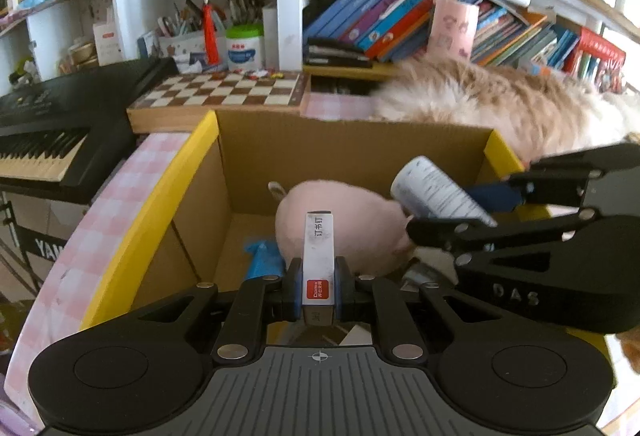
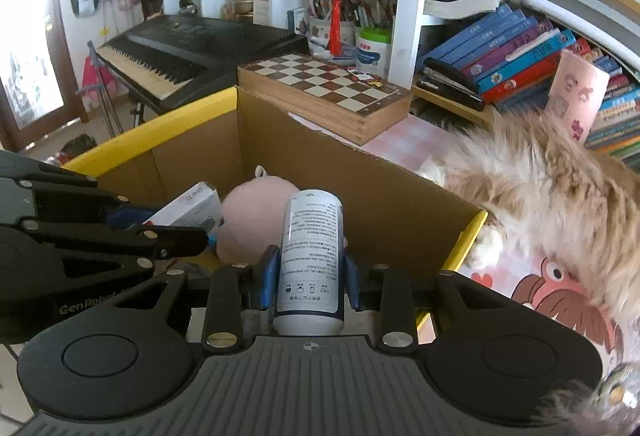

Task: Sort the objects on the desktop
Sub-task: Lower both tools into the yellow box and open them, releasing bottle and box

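My left gripper (image 1: 318,286) is shut on a small white staple box (image 1: 318,260) with a red label, held over the open cardboard box (image 1: 320,143). My right gripper (image 2: 310,276) is shut on a white cylindrical bottle (image 2: 310,256) with printed text, also over the cardboard box (image 2: 360,187). A pink plush toy (image 1: 344,224) lies inside the box, also in the right wrist view (image 2: 256,220). A blue object (image 1: 262,256) lies on the box floor beside it. The right gripper with the bottle (image 1: 436,191) shows at right in the left wrist view; the left gripper with the staple box (image 2: 188,207) shows at left in the right wrist view.
A fluffy cat (image 2: 560,195) lies on the pink checked tablecloth (image 2: 404,141) right of the box. A wooden chessboard (image 2: 324,87) stands behind the box, a black keyboard (image 2: 180,47) to the left. Shelves with books (image 2: 520,51) and pen holders (image 2: 332,23) fill the back.
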{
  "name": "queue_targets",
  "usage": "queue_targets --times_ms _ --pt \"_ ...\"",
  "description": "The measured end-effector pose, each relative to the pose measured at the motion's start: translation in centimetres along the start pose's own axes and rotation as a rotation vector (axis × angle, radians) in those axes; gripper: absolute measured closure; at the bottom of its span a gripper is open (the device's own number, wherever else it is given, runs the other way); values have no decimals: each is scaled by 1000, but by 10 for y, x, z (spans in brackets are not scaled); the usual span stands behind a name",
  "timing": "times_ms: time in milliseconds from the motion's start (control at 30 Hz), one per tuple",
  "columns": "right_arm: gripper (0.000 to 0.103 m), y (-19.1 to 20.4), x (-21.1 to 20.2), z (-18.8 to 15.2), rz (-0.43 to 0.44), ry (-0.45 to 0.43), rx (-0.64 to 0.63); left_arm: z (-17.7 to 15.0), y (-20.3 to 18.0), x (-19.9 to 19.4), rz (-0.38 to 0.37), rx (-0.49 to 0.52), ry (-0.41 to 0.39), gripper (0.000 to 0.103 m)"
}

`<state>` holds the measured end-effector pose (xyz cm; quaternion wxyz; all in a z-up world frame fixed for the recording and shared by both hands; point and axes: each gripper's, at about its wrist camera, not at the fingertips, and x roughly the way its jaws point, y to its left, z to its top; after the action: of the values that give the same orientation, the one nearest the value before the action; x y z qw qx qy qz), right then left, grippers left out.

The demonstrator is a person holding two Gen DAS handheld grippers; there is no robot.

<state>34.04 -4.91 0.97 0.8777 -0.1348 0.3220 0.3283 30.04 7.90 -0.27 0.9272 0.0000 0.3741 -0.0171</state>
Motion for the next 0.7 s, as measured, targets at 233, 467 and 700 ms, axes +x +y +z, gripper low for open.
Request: queue_targets --times_ms 233,467,700 --pt "71 2 3 -1 -15 1 -50 -9 -8 13 -2 28 62 89" --pt "71 2 3 -1 -18 4 -49 -10 -8 8 21 19 39 68" --pt "73 3 -11 4 -28 -84 -30 -7 -2 -24 83 -7 -132 38"
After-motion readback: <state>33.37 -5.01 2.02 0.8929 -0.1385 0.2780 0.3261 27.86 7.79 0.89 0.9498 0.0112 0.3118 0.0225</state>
